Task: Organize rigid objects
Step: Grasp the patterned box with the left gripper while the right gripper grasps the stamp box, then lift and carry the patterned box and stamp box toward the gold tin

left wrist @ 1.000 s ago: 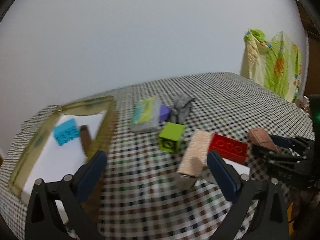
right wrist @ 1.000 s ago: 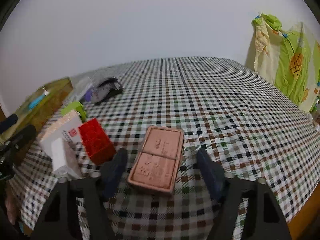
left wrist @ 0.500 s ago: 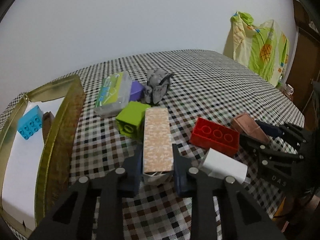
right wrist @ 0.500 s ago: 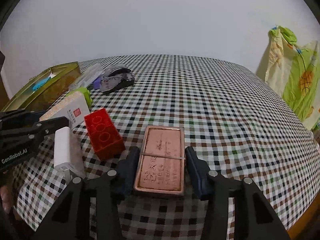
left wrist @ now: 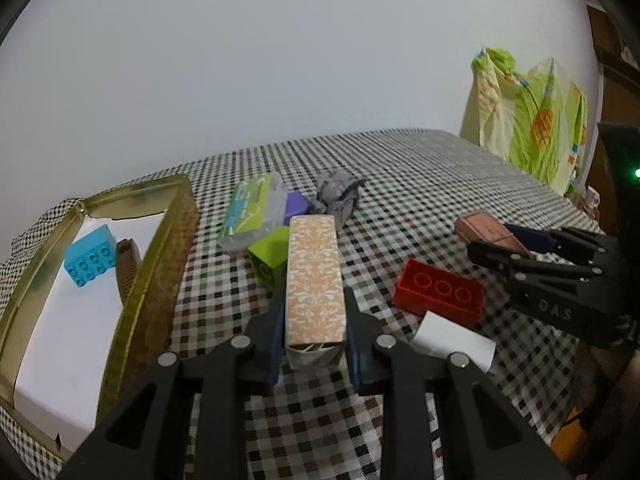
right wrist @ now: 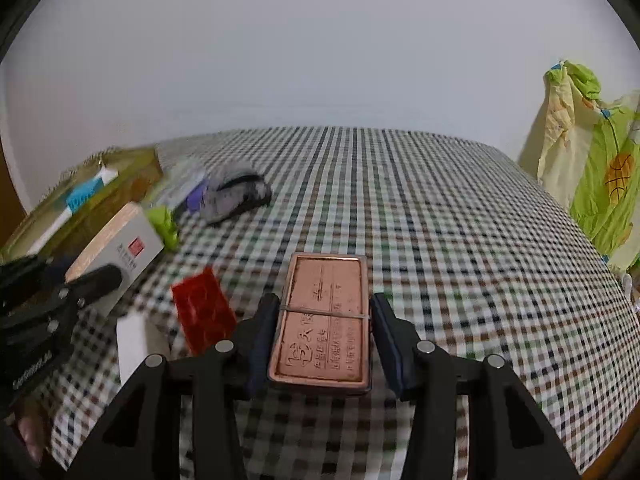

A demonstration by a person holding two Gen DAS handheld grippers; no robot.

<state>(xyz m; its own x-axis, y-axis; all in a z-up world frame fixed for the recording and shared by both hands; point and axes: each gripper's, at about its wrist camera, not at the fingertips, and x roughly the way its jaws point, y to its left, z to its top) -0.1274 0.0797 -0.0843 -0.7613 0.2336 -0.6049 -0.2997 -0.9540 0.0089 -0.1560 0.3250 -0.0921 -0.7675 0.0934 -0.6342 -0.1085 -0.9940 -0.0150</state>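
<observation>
My left gripper (left wrist: 314, 312) is shut on a long patterned tan box (left wrist: 315, 280) and holds it above the checkered tablecloth. My right gripper (right wrist: 325, 332) is shut on a flat copper-coloured tin (right wrist: 325, 316), also lifted; the tin shows in the left wrist view (left wrist: 486, 232) too. A gold tray (left wrist: 160, 248) at the left holds a blue brick (left wrist: 90, 256) and a brown piece (left wrist: 127, 258). A red brick (left wrist: 438, 294), a white block (left wrist: 454, 340) and a green brick (left wrist: 268, 258) lie on the cloth.
A clear case with a green label (left wrist: 254, 208), a purple block (left wrist: 298, 206) and a grey crumpled object (left wrist: 338, 190) lie behind the green brick. A yellow-green cloth (left wrist: 532, 120) hangs at the right past the table edge. The wall is behind.
Both grippers closed on their objects about half a second ago and have since lifted them off the cloth. The left gripper with the box has also tilted up and moved slightly left.
</observation>
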